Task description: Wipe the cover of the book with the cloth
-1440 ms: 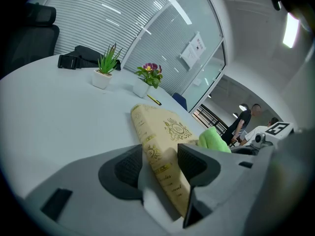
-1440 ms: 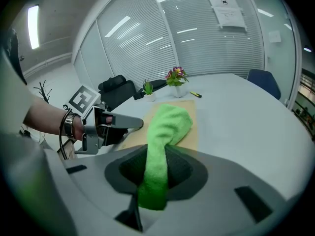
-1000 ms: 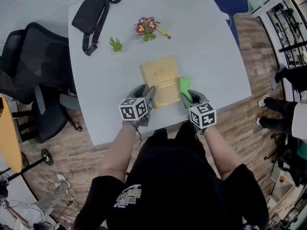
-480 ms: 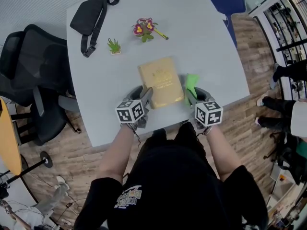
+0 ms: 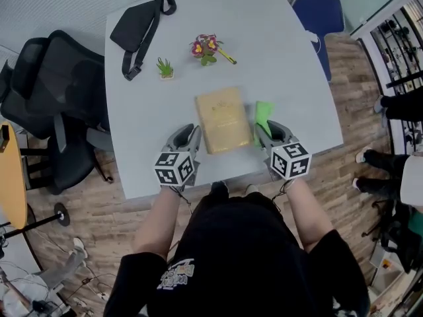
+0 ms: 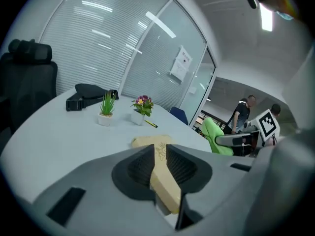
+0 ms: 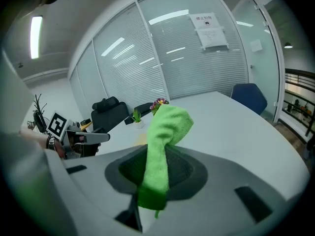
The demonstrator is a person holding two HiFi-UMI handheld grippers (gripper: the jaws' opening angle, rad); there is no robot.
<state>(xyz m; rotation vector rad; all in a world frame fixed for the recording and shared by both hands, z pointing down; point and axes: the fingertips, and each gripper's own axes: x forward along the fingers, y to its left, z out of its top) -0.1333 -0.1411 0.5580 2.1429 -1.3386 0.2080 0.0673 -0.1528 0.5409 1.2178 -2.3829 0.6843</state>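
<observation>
The book (image 5: 223, 119) lies on the table (image 5: 284, 58), its near left corner between my closing left tongs (image 5: 188, 136). The cloth (image 5: 263, 117), in my right tongs (image 5: 264, 134), sits just right of it. The bag (image 5: 135, 28) lies far behind.

The book (image 5: 223, 119) is golden tan, with a faint gilt ornament on its cover; the cloth (image 5: 264, 119) is plain bright lime green; the surface (image 5: 277, 65) is pale grey-white; the bag (image 5: 135, 28) is black; the small plant (image 5: 165, 65) is green in a white pot (image 6: 104, 120); the flowers (image 5: 206, 45) are magenta and yellow with green leaves; the office chair (image 5: 53, 91) is black; the side chair (image 5: 317, 8) is blue; the floor (image 5: 344, 164) is brown wood-grain planks.
</observation>
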